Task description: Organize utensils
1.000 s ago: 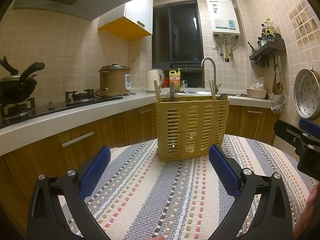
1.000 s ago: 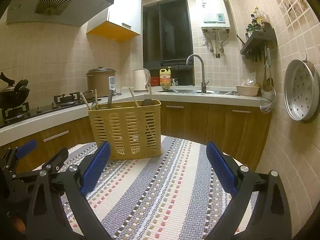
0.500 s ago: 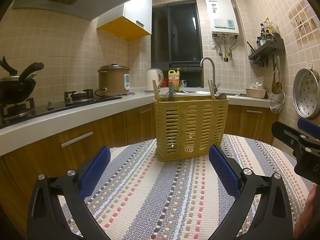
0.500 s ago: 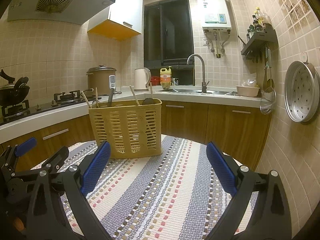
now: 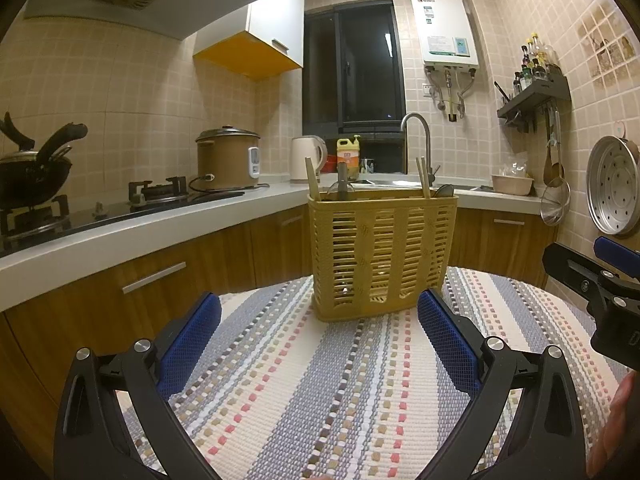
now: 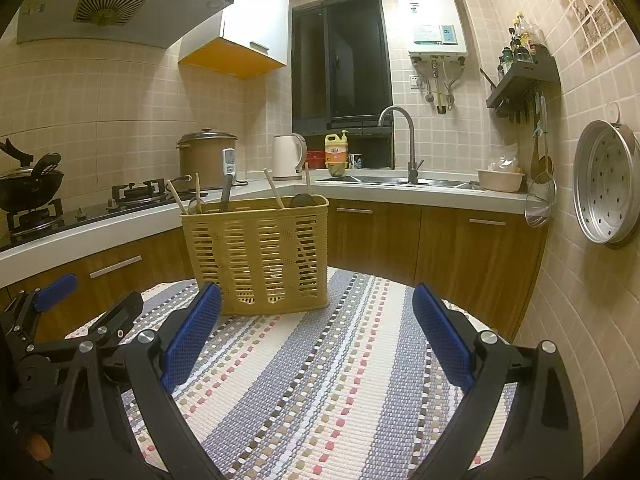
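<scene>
A yellow slotted utensil basket stands upright on a round table with a striped woven mat. It also shows in the right wrist view. Wooden chopsticks and dark spoon handles stick out of its top. My left gripper is open and empty, just short of the basket. My right gripper is open and empty, to the right of the basket's front. The right gripper shows at the edge of the left wrist view.
A kitchen counter wraps behind the table, with a gas hob, a wok, a rice cooker, a kettle and a sink. A steamer tray and a strainer hang on the right wall.
Both grippers have stayed open and nearly still. The views have shifted only slightly.
</scene>
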`<state>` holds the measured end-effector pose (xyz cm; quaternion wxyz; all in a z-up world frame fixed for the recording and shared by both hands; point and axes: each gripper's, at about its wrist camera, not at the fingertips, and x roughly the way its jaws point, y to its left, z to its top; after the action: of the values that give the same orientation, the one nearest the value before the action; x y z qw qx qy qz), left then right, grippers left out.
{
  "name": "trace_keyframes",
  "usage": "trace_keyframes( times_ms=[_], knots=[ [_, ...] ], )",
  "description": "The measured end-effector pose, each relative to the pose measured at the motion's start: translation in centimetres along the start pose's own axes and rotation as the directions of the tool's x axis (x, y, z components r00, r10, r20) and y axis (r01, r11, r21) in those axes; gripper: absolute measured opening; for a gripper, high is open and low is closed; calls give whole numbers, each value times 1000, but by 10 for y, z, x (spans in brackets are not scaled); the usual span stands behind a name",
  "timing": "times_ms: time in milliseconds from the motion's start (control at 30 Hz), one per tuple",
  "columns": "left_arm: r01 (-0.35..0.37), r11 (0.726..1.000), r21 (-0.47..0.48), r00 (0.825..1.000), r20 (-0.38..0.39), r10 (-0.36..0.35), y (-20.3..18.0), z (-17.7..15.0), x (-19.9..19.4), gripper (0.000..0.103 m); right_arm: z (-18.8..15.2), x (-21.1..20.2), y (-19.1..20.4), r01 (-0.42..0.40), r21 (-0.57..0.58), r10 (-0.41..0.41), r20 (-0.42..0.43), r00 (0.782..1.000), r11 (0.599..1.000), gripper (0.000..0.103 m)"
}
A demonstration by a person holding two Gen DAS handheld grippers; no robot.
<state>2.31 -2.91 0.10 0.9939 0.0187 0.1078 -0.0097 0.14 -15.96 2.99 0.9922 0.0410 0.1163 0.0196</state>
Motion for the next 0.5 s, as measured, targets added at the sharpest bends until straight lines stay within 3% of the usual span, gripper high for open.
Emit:
trace_keyframes(
  times_ms=[500],
  knots=[
    [0, 1000, 1, 1000, -1, 0, -1, 0, 0, 95, -1, 1, 2, -9, -1, 9, -9, 1000, 1000, 92]
  ],
)
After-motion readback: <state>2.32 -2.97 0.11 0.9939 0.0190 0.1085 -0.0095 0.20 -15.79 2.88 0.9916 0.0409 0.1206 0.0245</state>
